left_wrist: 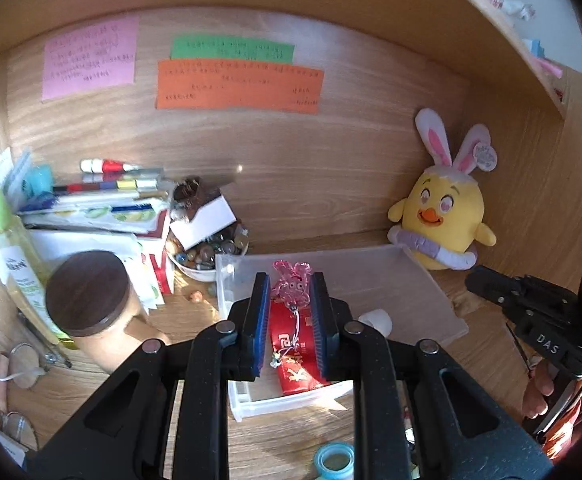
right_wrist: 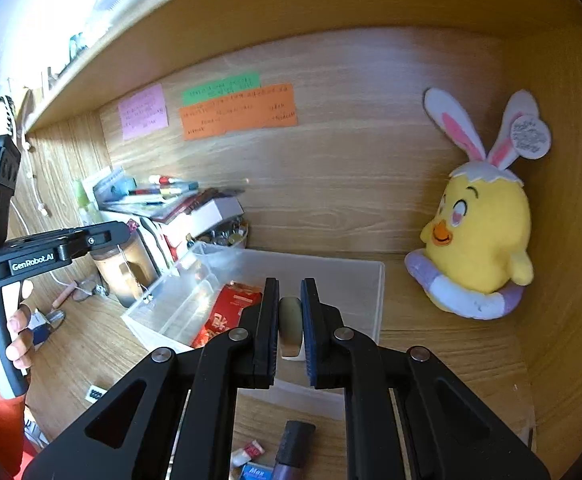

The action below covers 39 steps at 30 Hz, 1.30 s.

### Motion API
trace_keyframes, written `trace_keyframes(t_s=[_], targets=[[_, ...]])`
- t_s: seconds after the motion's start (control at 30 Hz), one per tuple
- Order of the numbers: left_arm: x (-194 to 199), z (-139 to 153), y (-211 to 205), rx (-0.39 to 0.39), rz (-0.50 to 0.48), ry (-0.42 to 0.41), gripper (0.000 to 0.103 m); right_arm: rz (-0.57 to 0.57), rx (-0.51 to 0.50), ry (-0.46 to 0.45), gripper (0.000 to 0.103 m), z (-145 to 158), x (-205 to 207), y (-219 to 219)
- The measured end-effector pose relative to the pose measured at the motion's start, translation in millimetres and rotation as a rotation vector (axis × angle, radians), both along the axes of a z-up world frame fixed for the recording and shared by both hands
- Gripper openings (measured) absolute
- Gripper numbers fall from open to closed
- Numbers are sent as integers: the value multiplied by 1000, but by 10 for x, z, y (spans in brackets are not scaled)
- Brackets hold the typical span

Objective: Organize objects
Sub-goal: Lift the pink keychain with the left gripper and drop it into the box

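left tongs (left_wrist: 290, 312) clamped, right tongs (right_wrist: 290, 320) clamped

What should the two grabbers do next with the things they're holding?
Probably lower the left gripper and drop its pink charm into the clear bin, beside the red packet. It hangs right over the bin. The right gripper pinches a small pale object.

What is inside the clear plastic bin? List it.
The clear plastic bin holds a red packet; the rest looks bare. Both grippers block part of its floor, so anything there stays hidden.
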<state>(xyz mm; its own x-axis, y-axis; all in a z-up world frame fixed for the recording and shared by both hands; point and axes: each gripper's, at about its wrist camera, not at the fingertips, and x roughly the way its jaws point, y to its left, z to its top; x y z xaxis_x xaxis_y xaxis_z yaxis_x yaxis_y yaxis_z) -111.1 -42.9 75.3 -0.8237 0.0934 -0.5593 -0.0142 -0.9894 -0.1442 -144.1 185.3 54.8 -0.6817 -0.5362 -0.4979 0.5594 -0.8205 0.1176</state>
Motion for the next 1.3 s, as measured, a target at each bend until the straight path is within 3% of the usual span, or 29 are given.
trace_keyframes(t_s=[0.4,0.7,1.03,1.17,1.3], targets=[[-332,-573,40,12,-25,-146,19,2,109,-136,10,-527,-378,-207],[-457,-830,72,27,-64,-210,19,16,175,-160,10,-681,-420,-339],[-395,-732,84,5,-63,-184,19,23,202,-152,10,-690,-393,-397],[-308,-601,70,0,-58,-158,21,22,196,-143,17,-620,-347,-375],[-163,-463,39,-15,-36,-126,40,18,184,-111,29,-505,-250,-331]])
